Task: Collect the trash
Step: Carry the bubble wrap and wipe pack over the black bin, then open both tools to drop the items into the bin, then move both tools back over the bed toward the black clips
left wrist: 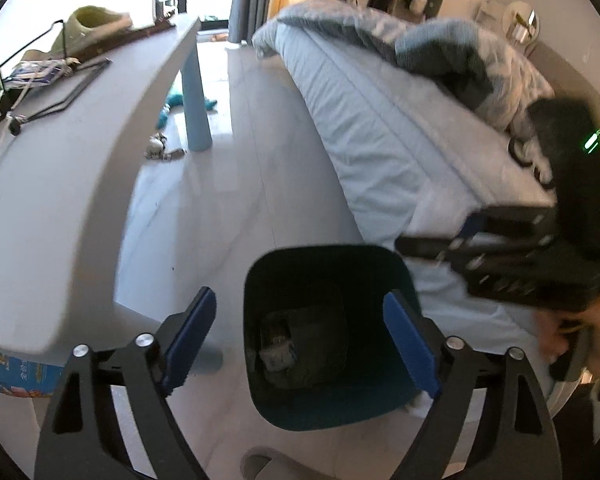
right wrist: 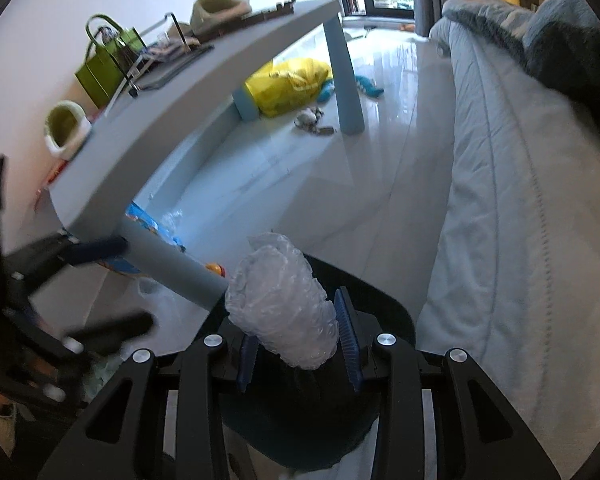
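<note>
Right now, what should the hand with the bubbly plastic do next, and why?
Probably open the right gripper and drop it. Its pads clamp the bubble wrap roll, and the dark bin sits right below it, so letting go should land it inside.

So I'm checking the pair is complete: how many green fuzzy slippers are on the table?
2: one slipper at the table's near end by the wall, the other slipper at the far end. More may be hidden.

No text legible anywhere — packaging print too blurred.
</note>
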The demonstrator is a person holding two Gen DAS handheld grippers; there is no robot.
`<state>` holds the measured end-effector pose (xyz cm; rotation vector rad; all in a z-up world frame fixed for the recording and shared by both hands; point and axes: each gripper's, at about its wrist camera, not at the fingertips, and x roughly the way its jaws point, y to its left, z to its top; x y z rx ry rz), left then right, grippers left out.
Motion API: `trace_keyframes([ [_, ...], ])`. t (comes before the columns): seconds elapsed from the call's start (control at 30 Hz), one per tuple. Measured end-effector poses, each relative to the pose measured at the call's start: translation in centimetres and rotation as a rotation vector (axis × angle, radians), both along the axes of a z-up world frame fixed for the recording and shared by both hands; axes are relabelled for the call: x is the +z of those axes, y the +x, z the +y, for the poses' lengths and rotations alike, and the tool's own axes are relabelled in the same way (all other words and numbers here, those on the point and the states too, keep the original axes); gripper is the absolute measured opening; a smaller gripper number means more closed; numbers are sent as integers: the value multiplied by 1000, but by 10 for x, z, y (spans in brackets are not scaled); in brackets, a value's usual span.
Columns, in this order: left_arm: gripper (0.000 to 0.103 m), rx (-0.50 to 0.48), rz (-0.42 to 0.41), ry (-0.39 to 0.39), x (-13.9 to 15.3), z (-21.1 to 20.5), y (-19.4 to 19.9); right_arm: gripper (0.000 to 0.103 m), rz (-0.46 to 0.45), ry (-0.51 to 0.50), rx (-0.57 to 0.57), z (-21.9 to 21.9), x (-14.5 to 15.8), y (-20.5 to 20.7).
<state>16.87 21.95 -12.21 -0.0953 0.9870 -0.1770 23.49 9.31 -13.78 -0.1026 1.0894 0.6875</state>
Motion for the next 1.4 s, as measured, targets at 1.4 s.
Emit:
trace_keyframes([
  [1.4,72,65,-360,-108,114,-9,-19,66,-82,28,55,-7,21,-21],
])
